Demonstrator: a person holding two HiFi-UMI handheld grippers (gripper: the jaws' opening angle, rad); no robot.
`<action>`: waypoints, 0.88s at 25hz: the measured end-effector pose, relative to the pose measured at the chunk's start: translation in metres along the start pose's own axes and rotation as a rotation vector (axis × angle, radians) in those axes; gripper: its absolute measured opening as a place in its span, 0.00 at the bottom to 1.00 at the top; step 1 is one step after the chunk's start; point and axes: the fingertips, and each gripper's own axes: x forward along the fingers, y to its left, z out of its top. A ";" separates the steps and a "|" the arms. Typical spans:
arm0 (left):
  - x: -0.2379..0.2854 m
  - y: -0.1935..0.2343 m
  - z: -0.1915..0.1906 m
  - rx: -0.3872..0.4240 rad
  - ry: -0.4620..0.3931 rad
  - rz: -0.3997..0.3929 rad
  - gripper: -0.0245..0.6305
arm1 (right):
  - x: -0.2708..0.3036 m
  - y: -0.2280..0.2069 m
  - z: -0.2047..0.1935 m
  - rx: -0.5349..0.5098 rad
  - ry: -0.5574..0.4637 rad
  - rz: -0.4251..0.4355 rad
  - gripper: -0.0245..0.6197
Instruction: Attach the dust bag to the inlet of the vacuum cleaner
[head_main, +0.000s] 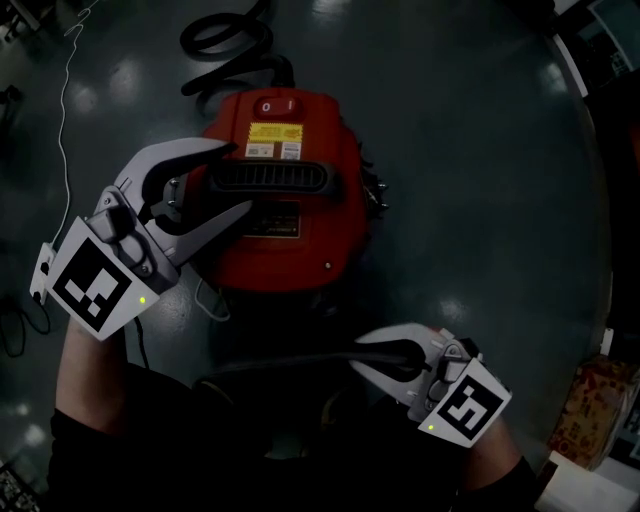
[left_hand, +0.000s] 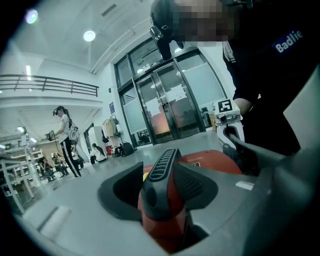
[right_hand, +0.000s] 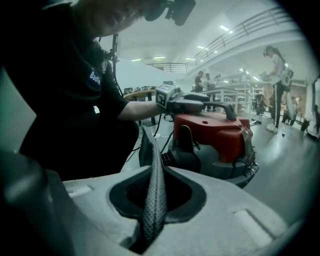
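The red vacuum cleaner (head_main: 300, 260) stands on the dark floor with a black handle (head_main: 275, 180) across its top. My left gripper (head_main: 238, 178) straddles the handle's left end; in the left gripper view its pads (left_hand: 192, 187) lie against the handle (left_hand: 160, 175). Low in the head view my right gripper (head_main: 365, 355) is shut on the edge of the dark dust bag (head_main: 270, 365). The meshy fabric (right_hand: 155, 185) runs up between its jaws, near a black fitting (right_hand: 182, 145) on the vacuum's side (right_hand: 212, 130).
A black hose (head_main: 225, 40) coils behind the vacuum, and a thin white cable (head_main: 65, 90) trails at the far left. A printed box (head_main: 590, 410) sits at the right edge. Metal clasps (right_hand: 247, 145) hang on the vacuum's side. People (left_hand: 65, 140) stand far off.
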 end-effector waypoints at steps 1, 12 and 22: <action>0.000 0.000 0.000 -0.001 0.001 0.002 0.30 | 0.000 -0.001 -0.001 0.011 -0.002 -0.007 0.10; 0.000 0.000 -0.001 -0.006 -0.008 0.003 0.31 | 0.010 -0.007 0.011 -0.025 0.014 0.012 0.12; -0.001 -0.001 -0.001 -0.003 -0.010 0.015 0.31 | 0.006 -0.012 0.002 0.064 -0.011 -0.077 0.13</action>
